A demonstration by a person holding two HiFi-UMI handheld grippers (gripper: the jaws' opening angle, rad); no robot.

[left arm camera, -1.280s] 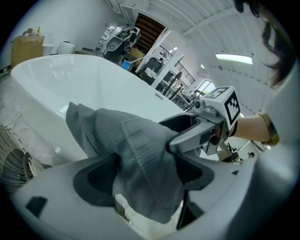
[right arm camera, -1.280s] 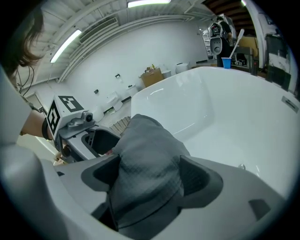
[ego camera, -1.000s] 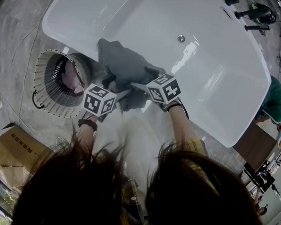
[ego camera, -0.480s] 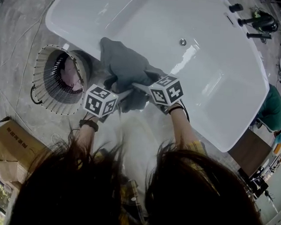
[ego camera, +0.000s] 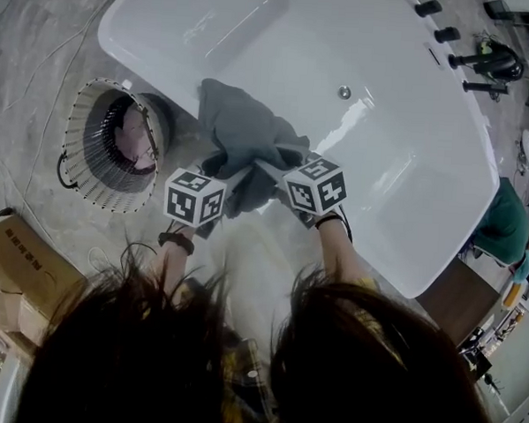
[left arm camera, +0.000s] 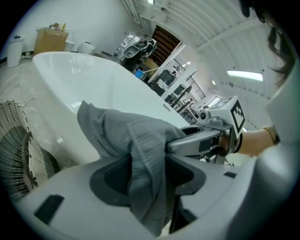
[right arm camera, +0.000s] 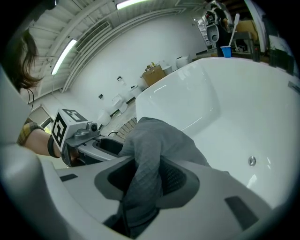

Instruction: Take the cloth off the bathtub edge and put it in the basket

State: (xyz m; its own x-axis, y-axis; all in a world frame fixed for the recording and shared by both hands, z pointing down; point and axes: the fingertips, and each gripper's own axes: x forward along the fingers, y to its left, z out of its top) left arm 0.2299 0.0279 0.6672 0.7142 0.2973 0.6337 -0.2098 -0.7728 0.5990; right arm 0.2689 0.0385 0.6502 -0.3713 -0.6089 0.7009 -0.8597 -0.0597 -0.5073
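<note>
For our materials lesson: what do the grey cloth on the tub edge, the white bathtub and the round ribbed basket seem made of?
Grey cloth: soft textile, matt, with fine woven ribs and limp folds. White bathtub: hard and glossy, acrylic or enamel, unclear which; sharp highlights. Round basket: thin pale ribs with gaps, perhaps wire or plastic.

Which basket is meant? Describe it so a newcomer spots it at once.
Start at the big white bathtub; on the floor outside its near rim, left of the grey cloth draped over that rim, stands the basket. It is round with a ribbed wire wall and something pinkish inside, unlike the cardboard box nearby.
</note>
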